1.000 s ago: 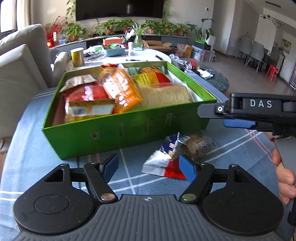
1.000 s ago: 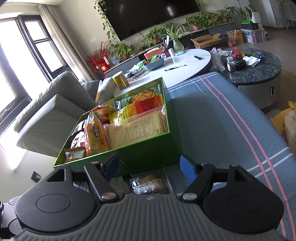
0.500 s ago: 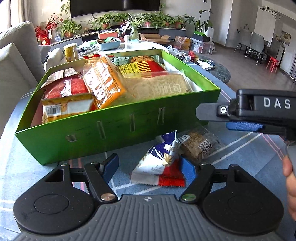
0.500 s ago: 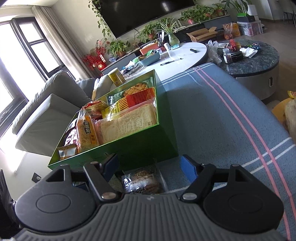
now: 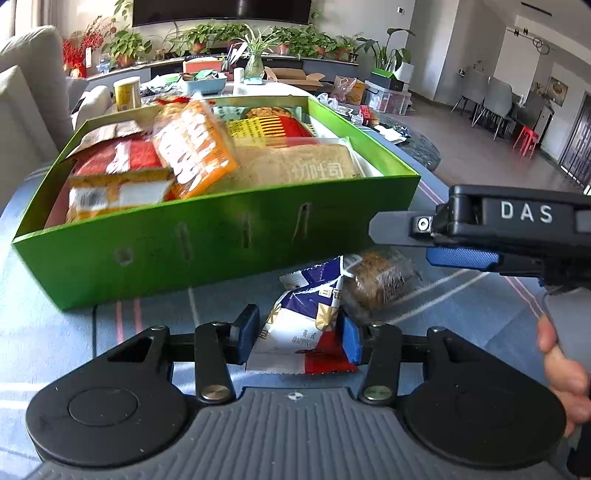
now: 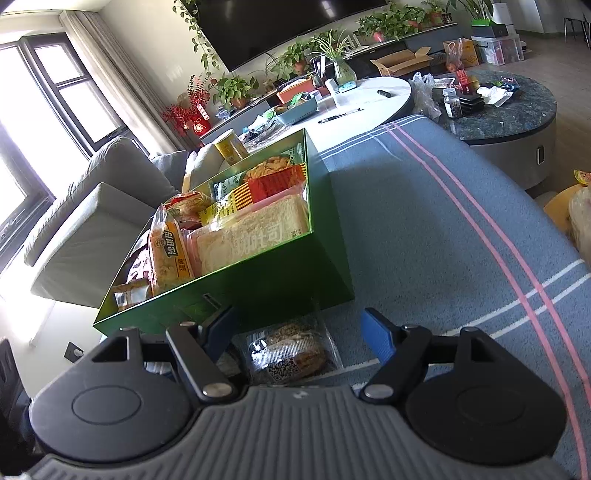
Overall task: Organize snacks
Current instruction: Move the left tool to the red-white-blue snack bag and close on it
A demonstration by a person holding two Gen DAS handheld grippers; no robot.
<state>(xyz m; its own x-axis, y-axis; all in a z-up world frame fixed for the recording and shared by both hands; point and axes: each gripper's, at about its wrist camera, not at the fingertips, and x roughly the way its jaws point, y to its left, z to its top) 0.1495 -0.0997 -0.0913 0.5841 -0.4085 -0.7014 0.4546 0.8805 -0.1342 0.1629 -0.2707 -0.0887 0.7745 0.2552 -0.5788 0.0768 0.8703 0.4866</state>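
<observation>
Bright daylight pours in from the window [image 6: 22, 155], blown white there; the box [image 5: 221, 236] ahead looks blurry, and edges bend like a bowl

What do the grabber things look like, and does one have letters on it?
Each gripper, left and right, has a ribbed grey body, two round black discs, black link arms with silver rivets and blue pads. The right one shows white letters "DAS" on its black side.

place: home living room | signs: sofa [image 6: 92, 221], wall TV [image 6: 295, 26], potted plants [image 5: 207, 35]
</observation>
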